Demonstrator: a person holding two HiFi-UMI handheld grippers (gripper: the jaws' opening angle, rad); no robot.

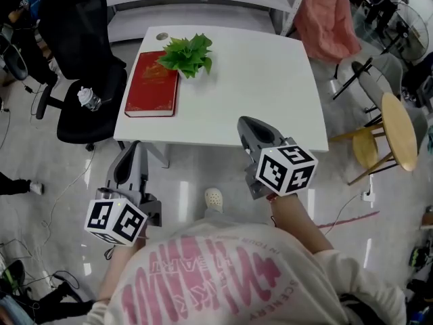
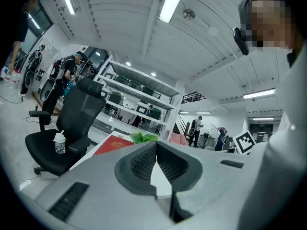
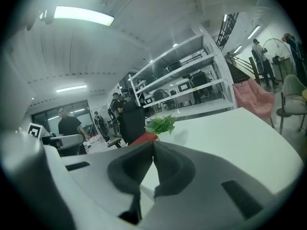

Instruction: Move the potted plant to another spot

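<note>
A small potted plant (image 1: 186,54) with green leaves stands near the far left of the white table (image 1: 270,93), right beside a red book (image 1: 152,83). Both grippers hover in front of the table's near edge and touch nothing. My left gripper (image 1: 128,149) is over the floor just short of the table's left corner, jaws shut and empty. My right gripper (image 1: 247,122) reaches just over the near edge, also shut and empty. The left gripper view shows its closed jaws (image 2: 156,145) below the plant (image 2: 144,137). The right gripper view shows shut jaws (image 3: 153,145) below the plant (image 3: 162,124).
A black office chair (image 1: 88,80) with a small bottle (image 1: 88,99) on its seat stands left of the table. A round wooden stool (image 1: 399,131) and a pink cloth (image 1: 328,19) are to the right. Shelving runs behind the table. Cables lie on the floor at the left.
</note>
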